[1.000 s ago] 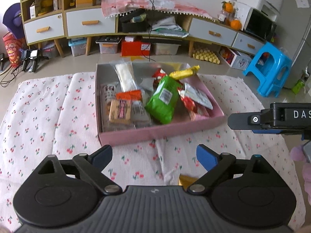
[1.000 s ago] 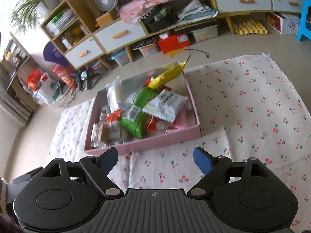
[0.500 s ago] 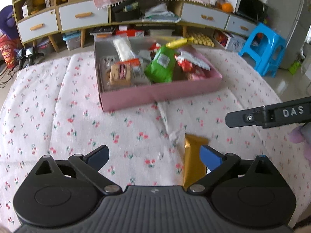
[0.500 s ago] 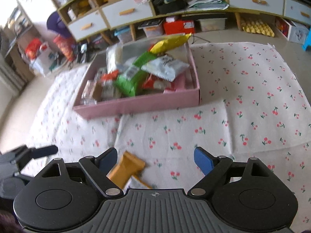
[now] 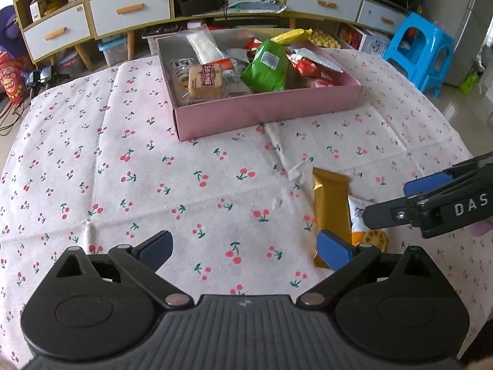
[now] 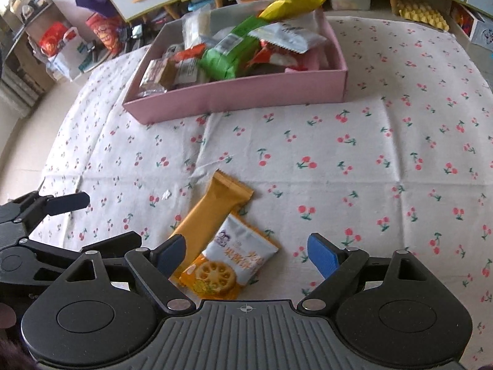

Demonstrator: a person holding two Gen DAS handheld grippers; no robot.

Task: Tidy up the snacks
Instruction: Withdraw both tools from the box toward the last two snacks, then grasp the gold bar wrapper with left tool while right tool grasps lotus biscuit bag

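packets on cloth (image 6: 369, 141): two, gold bar (image 6: 212, 212) and biscuit pack (image 6: 234, 262), touching. box (image 6: 246, 92): one, full. left claw (image 5: 243, 246) and right claw (image 6: 246, 254): both wide, holding nothing.

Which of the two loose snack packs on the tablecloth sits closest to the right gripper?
The white and orange biscuit pack, lying just before the open right gripper. The plain gold pack beside it stretches further toward the pink box.

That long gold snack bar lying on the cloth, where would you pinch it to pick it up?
Across the narrow middle of the gold bar, coming from above. It lies flat and long, its near end tucked under the biscuit packet, so the bare middle is freest.
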